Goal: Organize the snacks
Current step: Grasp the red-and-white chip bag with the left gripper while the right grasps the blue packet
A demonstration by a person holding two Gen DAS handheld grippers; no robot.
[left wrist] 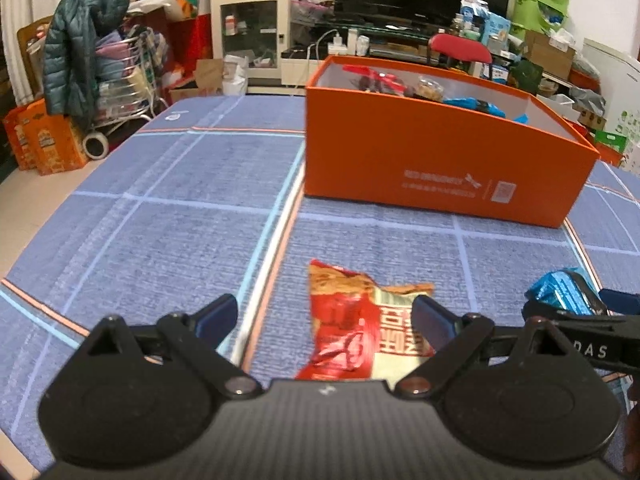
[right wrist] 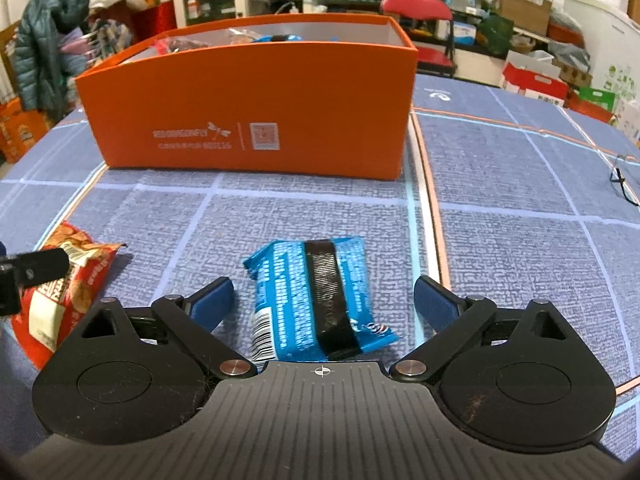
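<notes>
A red snack packet (left wrist: 352, 328) lies flat on the blue cloth, between the wide-apart fingers of my left gripper (left wrist: 324, 316), nearer the right finger; neither pad presses on it. A blue snack packet (right wrist: 316, 300) with a black stripe lies between the spread fingers of my right gripper (right wrist: 324, 300), untouched on both sides. The red packet (right wrist: 68, 280) also shows at the left of the right wrist view, and the blue packet (left wrist: 564, 292) at the right of the left wrist view. Behind both stands an open orange box (left wrist: 436, 156) (right wrist: 256, 108) holding several snacks.
The table is covered by a blue checked cloth (left wrist: 168, 216). A red chair (right wrist: 420, 12) stands behind the box. Floor clutter with a coat-draped trolley (left wrist: 80, 60) sits off the table's left edge. A pair of glasses (right wrist: 624, 188) lies at the right on the cloth.
</notes>
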